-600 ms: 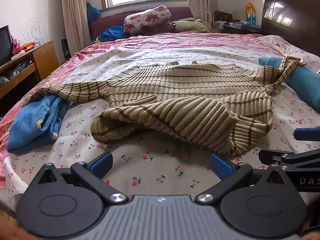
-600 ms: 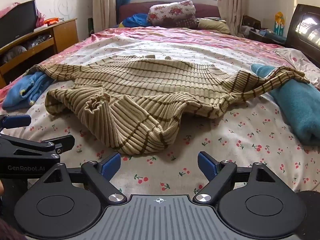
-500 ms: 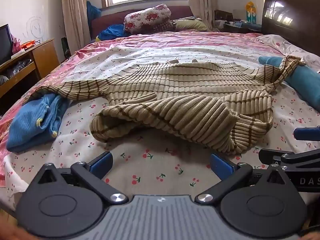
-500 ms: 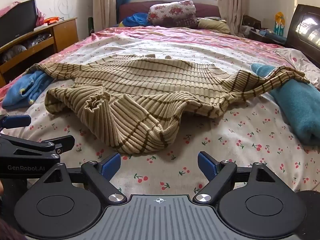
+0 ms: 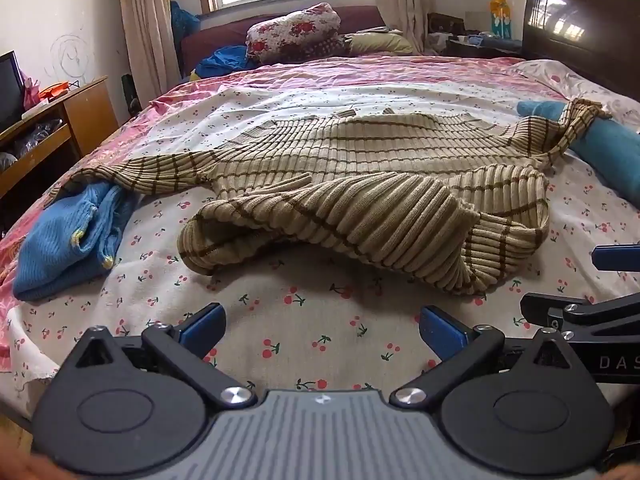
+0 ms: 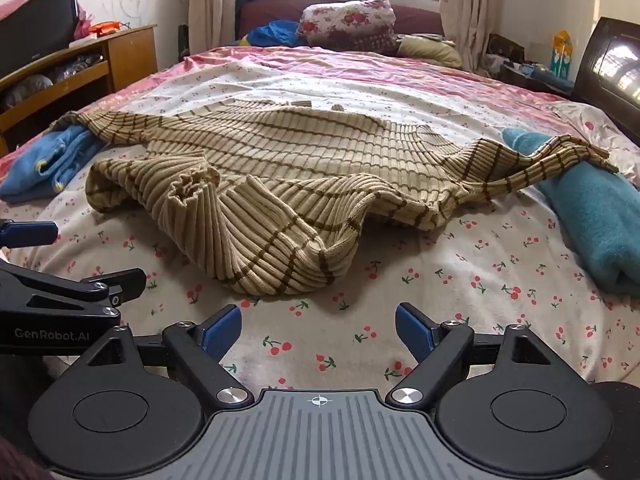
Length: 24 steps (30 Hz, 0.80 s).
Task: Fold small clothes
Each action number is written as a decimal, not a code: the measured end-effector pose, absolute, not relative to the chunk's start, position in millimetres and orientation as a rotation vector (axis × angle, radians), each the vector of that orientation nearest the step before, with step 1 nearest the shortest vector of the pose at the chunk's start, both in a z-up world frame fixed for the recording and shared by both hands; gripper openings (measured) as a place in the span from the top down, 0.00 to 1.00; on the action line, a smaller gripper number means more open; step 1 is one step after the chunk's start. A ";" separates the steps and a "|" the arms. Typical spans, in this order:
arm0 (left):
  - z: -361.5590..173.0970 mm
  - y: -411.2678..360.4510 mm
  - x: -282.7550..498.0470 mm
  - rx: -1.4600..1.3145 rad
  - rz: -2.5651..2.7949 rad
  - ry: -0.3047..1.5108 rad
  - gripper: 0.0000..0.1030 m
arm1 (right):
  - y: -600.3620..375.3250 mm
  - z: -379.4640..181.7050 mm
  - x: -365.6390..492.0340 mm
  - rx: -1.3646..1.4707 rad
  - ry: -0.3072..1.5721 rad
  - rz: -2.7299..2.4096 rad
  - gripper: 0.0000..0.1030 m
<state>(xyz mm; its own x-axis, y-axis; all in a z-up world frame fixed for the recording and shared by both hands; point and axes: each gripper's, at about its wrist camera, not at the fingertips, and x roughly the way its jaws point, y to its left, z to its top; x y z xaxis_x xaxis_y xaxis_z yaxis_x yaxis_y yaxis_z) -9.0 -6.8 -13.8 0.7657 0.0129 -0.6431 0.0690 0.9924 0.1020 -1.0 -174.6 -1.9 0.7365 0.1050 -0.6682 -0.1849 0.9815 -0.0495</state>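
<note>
Between sweater (image 5: 360, 184) hem and jaws, bare sheet (image 5: 312, 320).

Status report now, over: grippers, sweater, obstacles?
Left gripper open, right gripper open, both empty. Striped sweater rumpled, unfolded. Sleeves draped over blue garment and teal towel.

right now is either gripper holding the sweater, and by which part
Nothing is held. The left gripper and right gripper are both open, short of the sweater on the bed.

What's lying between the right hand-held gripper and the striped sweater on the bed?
Nothing but bare cherry-print bedsheet separates the right hand-held gripper from the striped sweater, as the right wrist view shows.
</note>
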 end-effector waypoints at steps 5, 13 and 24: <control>-14.2 -7.2 -7.8 0.124 -0.029 0.703 0.00 | -173.9 -3.2 -1.3 -0.122 0.728 0.157 0.18; -13.6 -6.2 -4.6 0.125 -0.033 0.715 0.00 | -174.5 -6.1 -1.5 -0.125 0.733 0.158 0.18; -13.2 -6.4 -5.6 0.125 -0.033 0.715 0.00 | -174.3 -6.5 -1.4 -0.127 0.733 0.157 0.18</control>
<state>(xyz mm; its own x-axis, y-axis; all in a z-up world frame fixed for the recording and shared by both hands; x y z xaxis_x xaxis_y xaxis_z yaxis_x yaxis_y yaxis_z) -5.6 -6.4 -13.2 0.7549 0.0126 -0.6557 0.0730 0.9920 0.1031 -1.4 -174.3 -6.5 0.7325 0.0984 -0.6736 -0.1870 0.9805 -0.0601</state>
